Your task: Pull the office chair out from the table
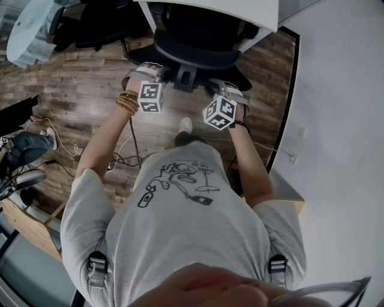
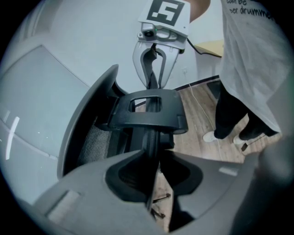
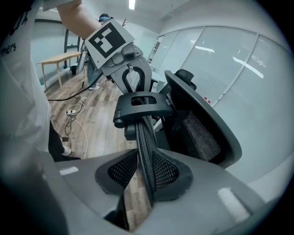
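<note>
Grip first: our left gripper (image 2: 154,181) and right gripper (image 3: 148,176) each pinch the thin top rim (image 3: 143,137) of the office chair (image 1: 198,48), whose seat sits tucked under the white table (image 1: 240,12). Uneven pulling could slip the pads off, swivel the chair, or catch it on the tabletop. Cables (image 1: 118,159) lie beside our feet.

Wood floor (image 1: 78,84), loose cables (image 1: 123,160), glass wall (image 3: 229,64)
</note>
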Demonstrator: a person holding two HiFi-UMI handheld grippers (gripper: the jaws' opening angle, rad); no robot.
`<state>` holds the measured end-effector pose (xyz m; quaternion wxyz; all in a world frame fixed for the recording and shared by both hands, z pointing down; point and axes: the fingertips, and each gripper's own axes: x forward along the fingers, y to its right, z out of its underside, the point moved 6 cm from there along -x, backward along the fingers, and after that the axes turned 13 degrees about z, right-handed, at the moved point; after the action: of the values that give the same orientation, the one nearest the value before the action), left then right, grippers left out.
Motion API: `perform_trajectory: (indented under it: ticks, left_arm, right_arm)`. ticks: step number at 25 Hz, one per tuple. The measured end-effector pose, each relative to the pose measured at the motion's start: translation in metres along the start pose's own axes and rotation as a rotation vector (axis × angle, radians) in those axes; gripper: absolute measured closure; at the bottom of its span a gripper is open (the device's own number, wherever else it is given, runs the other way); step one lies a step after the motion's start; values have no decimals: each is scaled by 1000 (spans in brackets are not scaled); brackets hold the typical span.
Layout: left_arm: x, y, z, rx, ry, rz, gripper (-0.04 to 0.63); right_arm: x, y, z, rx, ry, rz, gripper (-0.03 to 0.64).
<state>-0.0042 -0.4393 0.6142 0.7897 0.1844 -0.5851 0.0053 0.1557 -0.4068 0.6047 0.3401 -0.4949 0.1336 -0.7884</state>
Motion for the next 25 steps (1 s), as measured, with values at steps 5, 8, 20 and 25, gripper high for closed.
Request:
perform_trajectory:
  ticks: [5, 8, 20, 25]
  left_arm:
    - [-9, 21, 7, 0, -16, -6, 499]
    - [-11, 25, 8, -1, -20, -7, 499]
    - [-21, 54, 19, -5, -12, -8, 497]
    - [-25, 67, 17, -10, -10, -4, 497]
  right_arm:
    - [-10, -21, -11, 6, -5, 4, 511]
    - [-12, -24, -14, 15, -9, -1, 511]
    - [-23, -50, -26, 56, -10, -26, 511]
    - [-30, -60, -26, 68, -12, -37, 509]
